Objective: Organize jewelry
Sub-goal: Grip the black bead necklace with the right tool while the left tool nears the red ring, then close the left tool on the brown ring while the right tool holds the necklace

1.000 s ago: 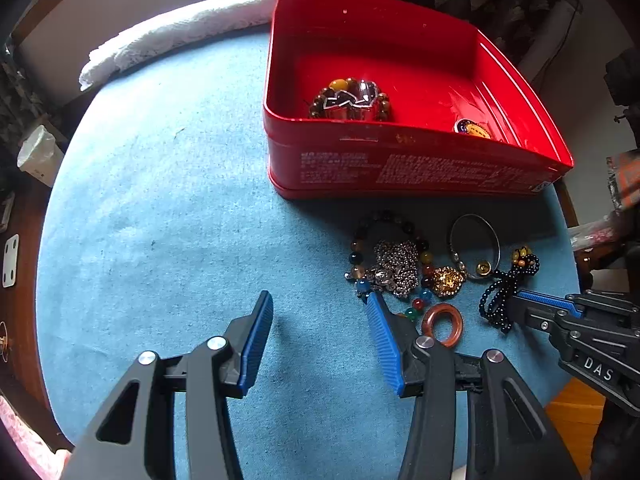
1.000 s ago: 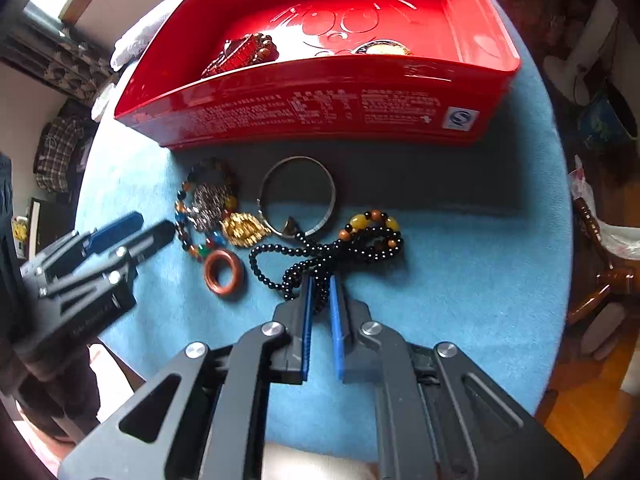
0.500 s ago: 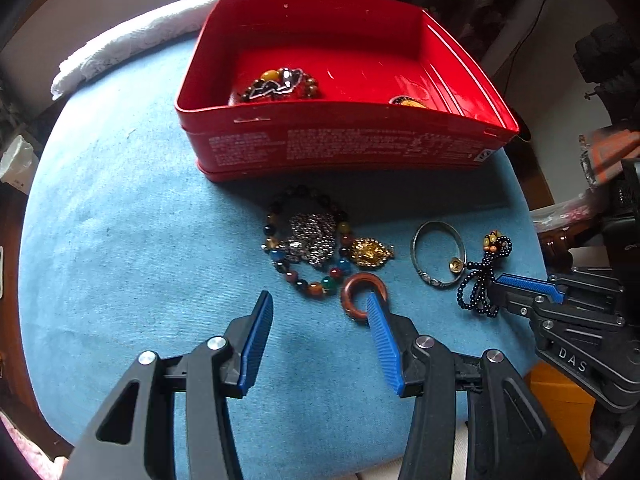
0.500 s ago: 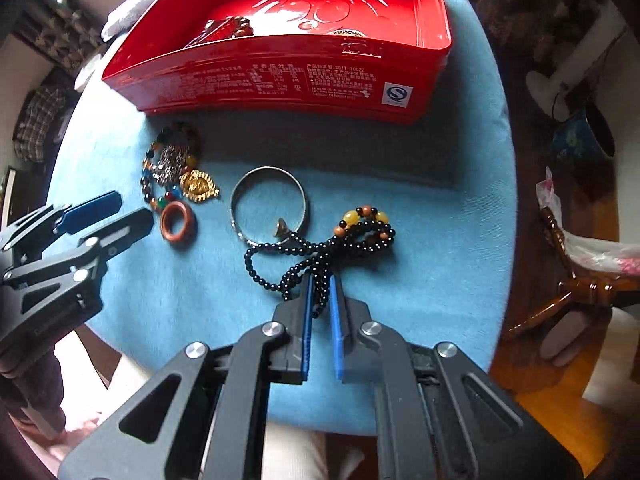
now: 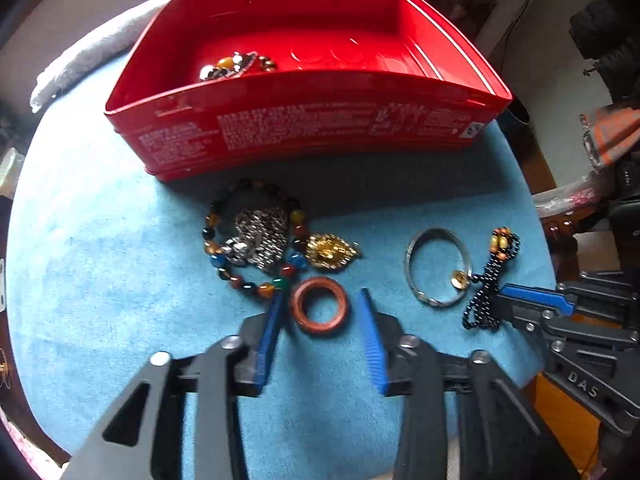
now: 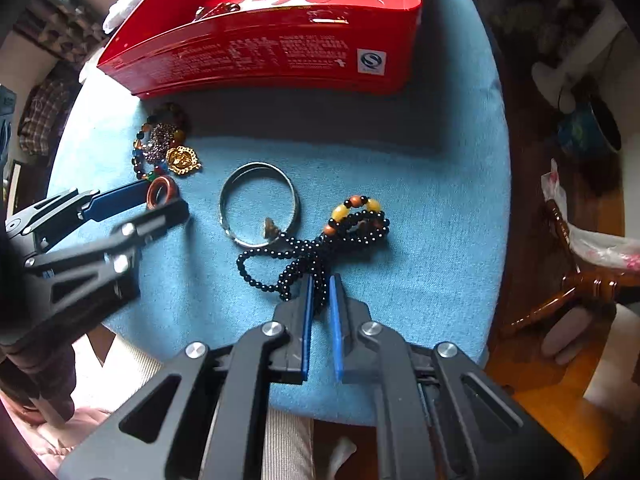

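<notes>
A red tin (image 5: 304, 120) stands at the back of the blue cloth and holds a bead bracelet (image 5: 236, 65). In front lie a multicolour bead bracelet (image 5: 256, 236) with a silver chain, a gold pendant (image 5: 330, 251), a brown ring (image 5: 319, 311), a silver bangle (image 5: 438, 266) and a black bead necklace (image 6: 316, 246). My left gripper (image 5: 320, 300) is open with its fingertips on either side of the brown ring. My right gripper (image 6: 320, 286) is shut on the black bead necklace, which lies on the cloth.
A white towel (image 5: 88, 60) lies behind the tin at the left. The round table edge (image 6: 500, 200) drops off to the right, with wooden furniture and a plastic bag (image 6: 592, 240) beyond it.
My left gripper has moved right and forward and now straddles the brown ring. My right gripper stays shut on the black necklace, drawn back slightly.
</notes>
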`<state>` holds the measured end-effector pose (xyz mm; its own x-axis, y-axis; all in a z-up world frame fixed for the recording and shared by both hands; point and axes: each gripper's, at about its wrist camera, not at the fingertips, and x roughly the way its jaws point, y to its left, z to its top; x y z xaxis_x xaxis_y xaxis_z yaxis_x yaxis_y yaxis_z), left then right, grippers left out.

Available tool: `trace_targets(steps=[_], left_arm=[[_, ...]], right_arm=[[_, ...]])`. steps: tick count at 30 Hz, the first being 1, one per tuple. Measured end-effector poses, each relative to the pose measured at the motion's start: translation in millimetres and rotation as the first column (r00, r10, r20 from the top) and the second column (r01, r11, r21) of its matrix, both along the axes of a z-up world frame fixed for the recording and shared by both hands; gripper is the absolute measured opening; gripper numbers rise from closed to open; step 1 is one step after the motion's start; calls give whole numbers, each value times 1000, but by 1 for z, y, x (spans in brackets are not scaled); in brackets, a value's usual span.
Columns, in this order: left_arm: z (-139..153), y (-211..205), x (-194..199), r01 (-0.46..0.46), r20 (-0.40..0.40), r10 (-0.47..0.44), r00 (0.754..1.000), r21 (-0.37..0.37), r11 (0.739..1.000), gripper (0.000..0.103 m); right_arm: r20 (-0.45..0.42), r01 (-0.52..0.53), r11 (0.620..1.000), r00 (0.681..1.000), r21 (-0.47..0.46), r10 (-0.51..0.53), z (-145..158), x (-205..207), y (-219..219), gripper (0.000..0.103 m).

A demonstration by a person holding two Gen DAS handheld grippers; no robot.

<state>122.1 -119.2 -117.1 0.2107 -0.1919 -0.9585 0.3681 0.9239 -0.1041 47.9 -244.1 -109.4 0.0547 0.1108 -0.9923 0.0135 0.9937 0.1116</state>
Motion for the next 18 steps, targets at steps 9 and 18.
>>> trace_targets(steps=[9, 18], left_arm=[[8, 14, 0, 2, -10, -3, 1000, -30, 1000, 29], [15, 28, -1, -27, 20, 27, 999, -7, 1000, 29]], right_arm=[[18, 71, 997, 997, 22, -71, 9, 4, -16, 22], [1, 175, 982, 984, 68, -176, 3, 14, -30, 34]])
